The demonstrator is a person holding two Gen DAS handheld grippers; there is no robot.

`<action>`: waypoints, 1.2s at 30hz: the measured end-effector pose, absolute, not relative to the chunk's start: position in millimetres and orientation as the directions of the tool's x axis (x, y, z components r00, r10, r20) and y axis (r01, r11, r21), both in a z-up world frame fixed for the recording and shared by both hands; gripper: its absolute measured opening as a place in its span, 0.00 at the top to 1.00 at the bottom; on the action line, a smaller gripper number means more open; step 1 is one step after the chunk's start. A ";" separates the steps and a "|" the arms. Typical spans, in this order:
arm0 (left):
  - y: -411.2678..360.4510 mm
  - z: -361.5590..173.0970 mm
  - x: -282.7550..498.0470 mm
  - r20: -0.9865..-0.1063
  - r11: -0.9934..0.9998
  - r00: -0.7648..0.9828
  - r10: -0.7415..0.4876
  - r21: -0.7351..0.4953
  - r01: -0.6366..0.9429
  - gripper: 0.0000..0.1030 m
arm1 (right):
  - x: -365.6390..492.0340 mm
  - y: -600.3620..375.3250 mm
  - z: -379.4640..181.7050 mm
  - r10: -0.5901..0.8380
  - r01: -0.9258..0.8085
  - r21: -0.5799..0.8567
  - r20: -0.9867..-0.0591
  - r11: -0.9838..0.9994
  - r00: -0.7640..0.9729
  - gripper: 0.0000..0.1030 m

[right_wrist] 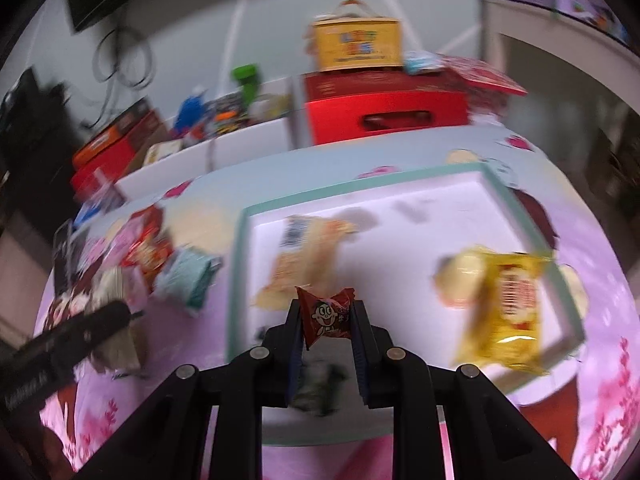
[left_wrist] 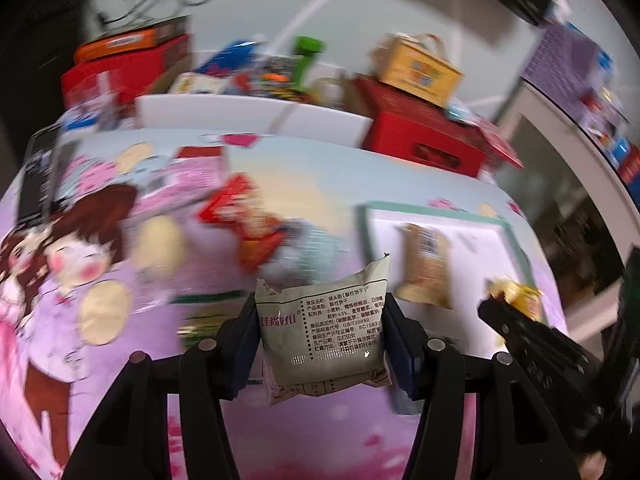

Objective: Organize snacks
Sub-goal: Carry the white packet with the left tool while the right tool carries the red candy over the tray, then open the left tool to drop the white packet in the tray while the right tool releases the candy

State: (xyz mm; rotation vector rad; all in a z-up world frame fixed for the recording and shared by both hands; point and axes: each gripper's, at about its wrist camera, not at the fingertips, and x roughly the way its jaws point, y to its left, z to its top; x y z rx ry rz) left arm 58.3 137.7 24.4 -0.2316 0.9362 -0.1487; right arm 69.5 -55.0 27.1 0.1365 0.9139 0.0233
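Left gripper (left_wrist: 320,344) clamps a grey-white biscuit packet (left_wrist: 324,336) above the cartoon tablecloth (left_wrist: 100,280). Right gripper (right_wrist: 326,320) pinches a small red candy (right_wrist: 326,316) over the green-rimmed white tray (right_wrist: 420,200); a yellow snack bag (right_wrist: 508,308) lies there.

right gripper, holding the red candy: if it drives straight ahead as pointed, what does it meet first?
Probably the white tray: the right gripper, shut on the red candy, points down over it. The beige packet lies just left of that line; blur hides depth.
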 end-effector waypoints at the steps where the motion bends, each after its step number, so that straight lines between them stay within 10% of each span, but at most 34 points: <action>1: 127.1 24.8 58.8 -0.775 0.963 0.582 -0.245 -0.263 0.055 0.43 | 68.5 -63.0 28.4 0.069 0.058 0.133 -0.785 0.989 0.616 0.77; 36: 7.6 0.8 73.6 -0.793 0.924 0.517 -0.321 -0.142 0.356 0.33 | 65.1 -132.8 16.9 0.045 0.214 0.210 -0.808 0.954 0.588 0.75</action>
